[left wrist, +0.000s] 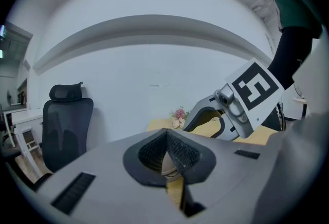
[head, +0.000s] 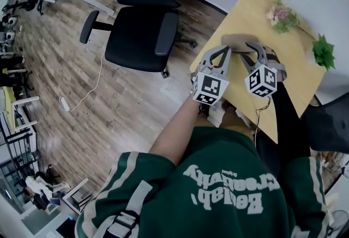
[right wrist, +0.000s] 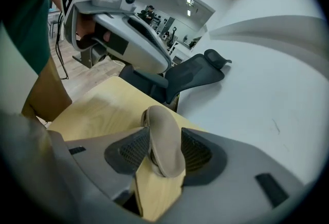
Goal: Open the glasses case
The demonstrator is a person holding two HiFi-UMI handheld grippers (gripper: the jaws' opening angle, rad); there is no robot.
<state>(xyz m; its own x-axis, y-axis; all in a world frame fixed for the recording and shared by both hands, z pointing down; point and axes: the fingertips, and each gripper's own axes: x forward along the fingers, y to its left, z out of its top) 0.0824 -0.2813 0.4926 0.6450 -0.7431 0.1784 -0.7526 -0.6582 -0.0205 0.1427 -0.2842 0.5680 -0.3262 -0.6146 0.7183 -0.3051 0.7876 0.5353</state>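
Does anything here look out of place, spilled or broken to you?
Nothing looks spilled or broken; the glasses case seems intact. Mildly odd: a flower sprig and a green leaf lie loose on the wooden table with no vase in sight, and a white cable trails across the floor.

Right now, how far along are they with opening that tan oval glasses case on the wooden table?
Done: both grippers are at the tan oval glasses case on the light wooden table. In hand: the left gripper looks clamped on one end, while the right gripper straddles it with jaws open. Left: no inside shows yet, so it still needs opening.
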